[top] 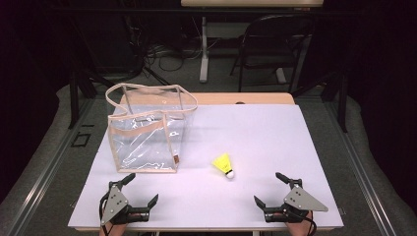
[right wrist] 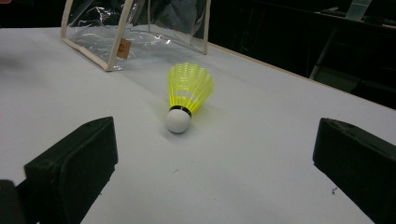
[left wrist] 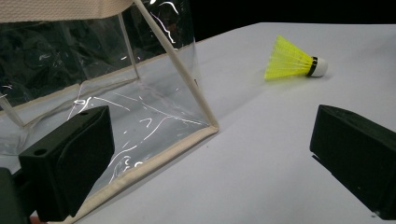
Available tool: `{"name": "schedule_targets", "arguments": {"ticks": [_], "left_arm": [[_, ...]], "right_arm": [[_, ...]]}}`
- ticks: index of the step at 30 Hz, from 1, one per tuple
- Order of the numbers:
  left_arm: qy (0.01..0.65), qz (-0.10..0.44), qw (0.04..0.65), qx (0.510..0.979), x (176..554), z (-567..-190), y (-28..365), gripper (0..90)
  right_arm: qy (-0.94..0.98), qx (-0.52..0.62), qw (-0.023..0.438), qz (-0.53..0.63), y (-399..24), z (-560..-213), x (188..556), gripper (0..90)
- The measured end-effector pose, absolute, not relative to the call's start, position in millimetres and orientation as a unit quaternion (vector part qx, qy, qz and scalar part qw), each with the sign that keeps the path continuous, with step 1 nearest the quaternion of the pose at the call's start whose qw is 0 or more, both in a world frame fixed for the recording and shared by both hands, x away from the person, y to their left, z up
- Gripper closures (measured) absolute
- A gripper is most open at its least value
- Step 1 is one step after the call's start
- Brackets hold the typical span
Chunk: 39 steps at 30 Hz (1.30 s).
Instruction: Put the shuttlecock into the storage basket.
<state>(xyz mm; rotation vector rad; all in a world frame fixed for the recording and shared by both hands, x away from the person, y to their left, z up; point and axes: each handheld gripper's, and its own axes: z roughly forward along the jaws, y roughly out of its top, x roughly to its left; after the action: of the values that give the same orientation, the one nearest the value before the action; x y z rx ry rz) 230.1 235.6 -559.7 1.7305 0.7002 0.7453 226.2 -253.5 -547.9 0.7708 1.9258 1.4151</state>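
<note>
A clear plastic tote bag (top: 147,130) with beige trim and handles stands upright on the left half of the white table (top: 255,128). A yellow shuttlecock (top: 223,165) with a white cork lies on its side to the bag's right. My left gripper (top: 143,189) rests open near the front edge, just in front of the bag. My right gripper (top: 269,188) rests open at the front right, with the shuttlecock beyond it to the left. In the left gripper view the bag's corner (left wrist: 140,112) is close, the shuttlecock (left wrist: 294,63) farther off. In the right gripper view the shuttlecock (right wrist: 187,93) lies ahead, cork towards me, the bag (right wrist: 135,28) behind it.
Beyond the table's far edge stand a dark chair (top: 275,46) and a desk leg (top: 203,49) among floor cables. The white table surface stretches bare to the right of the shuttlecock.
</note>
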Motion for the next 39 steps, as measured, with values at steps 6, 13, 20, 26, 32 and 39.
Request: {"name": "schedule_targets", "arguments": {"ticks": [6, 13, 20, 26, 32, 39], "left_arm": [[0.293, 0.313, 0.537, 0.727, 229.7, -559.3, 235.4, 0.0], [0.294, 0.313, 0.538, 0.725, 229.3, -559.2, 235.9, 0.0], [0.293, 0.316, 0.536, 0.726, 228.3, -558.9, 235.2, 0.0], [0.292, 0.316, 0.537, 0.726, 228.6, -559.2, 235.2, 0.0], [0.293, 0.314, 0.536, 0.727, 228.6, -559.3, 236.3, 0.0], [0.29, 0.314, 0.534, 0.73, 228.7, -559.4, 235.0, 0.0]], "right_arm": [[0.729, 0.292, 0.308, 0.537, -253.9, -547.8, 225.9, 0.0], [0.732, 0.302, 0.303, 0.53, -253.2, -547.4, 226.9, 0.0], [0.733, 0.312, 0.293, 0.528, -251.2, -545.7, 228.9, 0.0], [0.739, 0.323, 0.286, 0.518, -246.4, -545.0, 232.9, 0.0], [0.746, 0.334, 0.273, 0.507, -240.0, -544.5, 237.8, 0.0], [0.75, 0.333, 0.266, 0.505, -229.5, -540.2, 241.0, 0.0]]}}
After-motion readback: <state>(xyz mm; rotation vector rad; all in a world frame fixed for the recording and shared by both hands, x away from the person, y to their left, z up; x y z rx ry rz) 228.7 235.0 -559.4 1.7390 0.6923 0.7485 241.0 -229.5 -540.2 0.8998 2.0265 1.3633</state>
